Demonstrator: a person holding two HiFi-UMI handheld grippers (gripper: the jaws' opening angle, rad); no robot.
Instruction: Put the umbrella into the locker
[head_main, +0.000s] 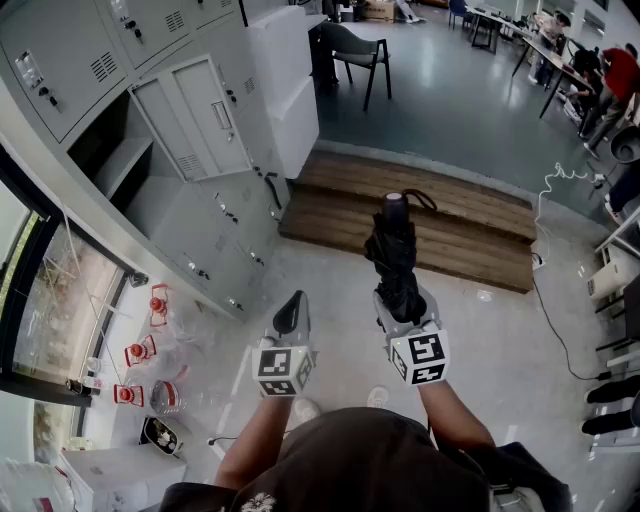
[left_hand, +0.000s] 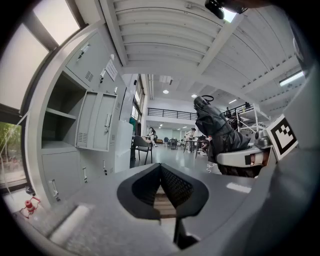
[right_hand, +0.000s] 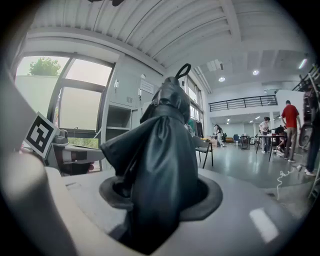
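Umbrella (head_main: 397, 262), black, folded: is being gripped by the right gripper (head_main: 405, 312), whose jaws are being pressed onto the bunched fabric. Its far end is being pointed toward twelve o'clock, over the wooden platform (head_main: 430, 225). It is being held outside the locker (head_main: 120, 165), which is being shown at ten o'clock of both grippers in the head view.

Left gripper (head_main: 290, 318): is being carried at nine o'clock of the right one, apart from the umbrella. Its jaws are being shown tip to tip, with nothing between them.

Head view only: small red-marked containers (head_main: 140, 350) are being shown on the floor at eight o'clock, beside the window (head_main: 55, 290).

Left gripper view only: the locker's open door (left_hand: 97, 120) and inner shelf (left_hand: 59, 114) are being seen from the front, at ten o'clock, and the umbrella at two o'clock.

Right gripper view only: the strap loop (right_hand: 183, 70) at the umbrella's far end is being shown at twelve o'clock, and the fabric is being seen filling the gap between the jaws.
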